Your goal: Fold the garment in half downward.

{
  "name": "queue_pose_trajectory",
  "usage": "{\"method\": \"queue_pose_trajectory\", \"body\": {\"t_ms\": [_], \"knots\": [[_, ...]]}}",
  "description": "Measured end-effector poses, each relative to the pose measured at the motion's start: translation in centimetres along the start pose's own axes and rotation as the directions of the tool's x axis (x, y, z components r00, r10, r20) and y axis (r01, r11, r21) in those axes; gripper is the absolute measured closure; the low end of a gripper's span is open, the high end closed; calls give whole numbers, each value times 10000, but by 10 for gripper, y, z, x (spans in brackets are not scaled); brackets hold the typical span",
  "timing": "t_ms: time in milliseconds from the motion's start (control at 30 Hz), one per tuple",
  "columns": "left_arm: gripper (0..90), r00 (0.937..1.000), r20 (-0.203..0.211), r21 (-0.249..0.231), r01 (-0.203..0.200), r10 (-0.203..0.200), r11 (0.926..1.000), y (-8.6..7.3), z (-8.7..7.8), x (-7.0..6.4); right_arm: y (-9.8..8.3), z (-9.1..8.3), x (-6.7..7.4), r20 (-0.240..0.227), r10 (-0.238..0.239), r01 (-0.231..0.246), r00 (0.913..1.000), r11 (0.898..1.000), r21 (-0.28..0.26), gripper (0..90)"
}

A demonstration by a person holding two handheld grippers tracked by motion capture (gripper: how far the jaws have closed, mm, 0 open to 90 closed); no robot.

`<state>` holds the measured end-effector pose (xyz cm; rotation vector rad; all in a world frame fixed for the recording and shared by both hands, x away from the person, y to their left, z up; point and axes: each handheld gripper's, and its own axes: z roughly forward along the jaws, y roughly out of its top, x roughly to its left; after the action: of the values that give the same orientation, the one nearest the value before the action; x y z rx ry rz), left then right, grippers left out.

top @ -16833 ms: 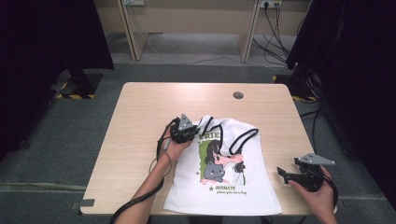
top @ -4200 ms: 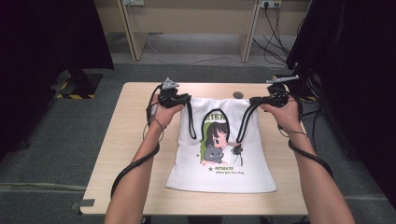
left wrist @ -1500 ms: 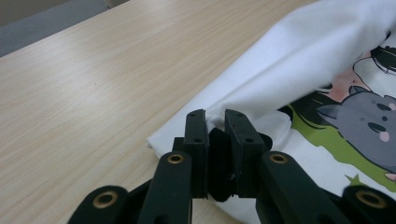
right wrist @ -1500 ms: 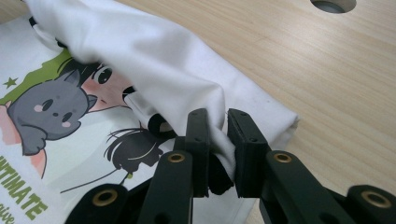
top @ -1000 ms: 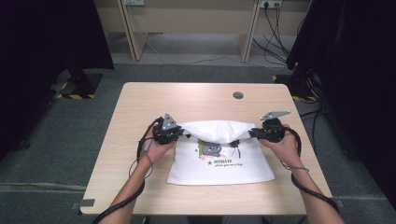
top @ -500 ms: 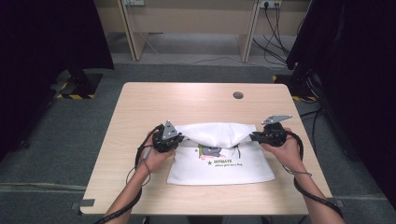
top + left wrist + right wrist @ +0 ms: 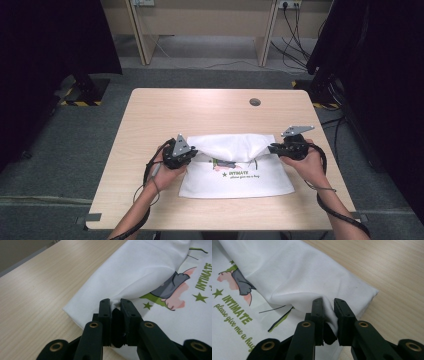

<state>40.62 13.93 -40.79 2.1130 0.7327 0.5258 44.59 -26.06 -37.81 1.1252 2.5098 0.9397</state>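
Observation:
A white tote bag [image 7: 235,165] with a cartoon print and green lettering lies on the wooden table [image 7: 200,110], its far half folded over toward the near edge. My left gripper [image 7: 189,154] is shut on the folded top edge at the bag's left side; its view shows the white cloth [image 7: 140,275] pinched between the jaws of the left gripper [image 7: 115,305]. My right gripper [image 7: 273,148] is shut on the same edge at the right side, and the right gripper [image 7: 328,305] clamps a fold of the bag [image 7: 287,272] in its view. The fold hides the bag's handles.
A round cable hole [image 7: 255,102] sits in the table's far right part. Bare wood surrounds the bag on all sides. Desk legs and cables [image 7: 295,20] stand on the grey floor behind the table.
Both grippers have drawn the bag's top edge a little nearer to the person, so the fold covers more of the print. The left hand moved more than the right.

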Motion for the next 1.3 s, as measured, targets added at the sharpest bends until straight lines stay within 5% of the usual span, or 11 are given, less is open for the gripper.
{"method": "queue_pose_trajectory", "body": {"t_ms": [1300], "knots": [[788, 9983, 142, -30, -557, 558, 9984, -7, -17, -21, -15, -12, 12, -154, -397, 396, 9991, 9992, -77, 783]]}}
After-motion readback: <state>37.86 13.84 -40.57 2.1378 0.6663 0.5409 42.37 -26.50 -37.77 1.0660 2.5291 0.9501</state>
